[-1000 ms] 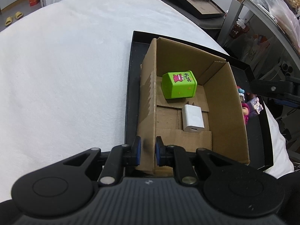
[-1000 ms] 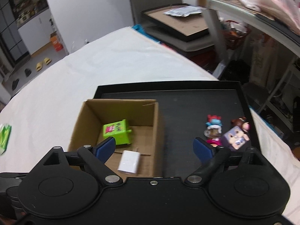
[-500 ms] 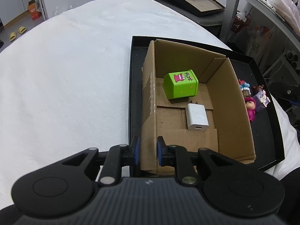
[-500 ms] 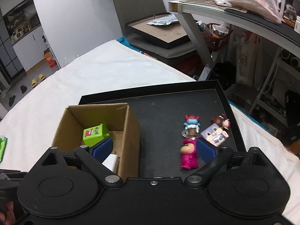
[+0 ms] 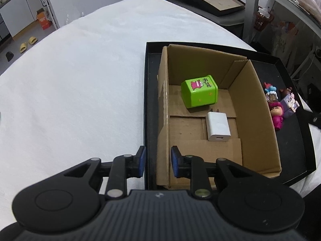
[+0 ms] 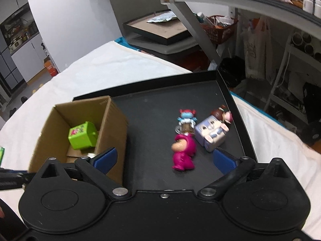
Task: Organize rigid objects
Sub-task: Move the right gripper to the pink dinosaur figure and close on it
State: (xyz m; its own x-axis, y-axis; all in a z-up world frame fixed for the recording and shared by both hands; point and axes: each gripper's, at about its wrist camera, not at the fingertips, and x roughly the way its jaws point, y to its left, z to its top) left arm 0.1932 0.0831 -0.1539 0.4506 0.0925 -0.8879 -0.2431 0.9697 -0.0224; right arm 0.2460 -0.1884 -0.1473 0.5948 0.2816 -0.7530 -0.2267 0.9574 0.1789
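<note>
The right gripper point(image 6: 164, 157) stands wide apart and empty above the near part of the black tray point(image 6: 152, 108); the pink figure point(image 6: 183, 151) lies between its pads, a little toward 1 o'clock, with the lilac block figure point(image 6: 210, 135) just beside it at 2 o'clock and the blue-and-red figure point(image 6: 186, 119) touching or nearly touching both at 12; a small brown-haired figure point(image 6: 222, 115) sits behind the block; the cardboard box point(image 6: 112, 132) rises at 10 o'clock. The left gripper point(image 5: 157, 161) has its pads set either side of the box's near left wall with a visible gap, so it looks loosely apart rather than clamped, though contact on the inner pad is hard to judge; inside the box point(image 5: 258, 120) a green tin point(image 5: 199, 94) sits toward 12 o'clock and a white charger point(image 5: 217, 126) lies just before it. The step in hand seems to be picking the pink figure: lower straight over its body, close across its narrow sides, and keep the right pad clear of the lilac block so the cluster is not dragged along; the left tool should steady the box for the drop. The right view is blurred, so the figures' exact poses and contacts cannot be told; the charger is mostly hidden there behind the box wall, and the tray's near edge is cut off by the gripper body.
</note>
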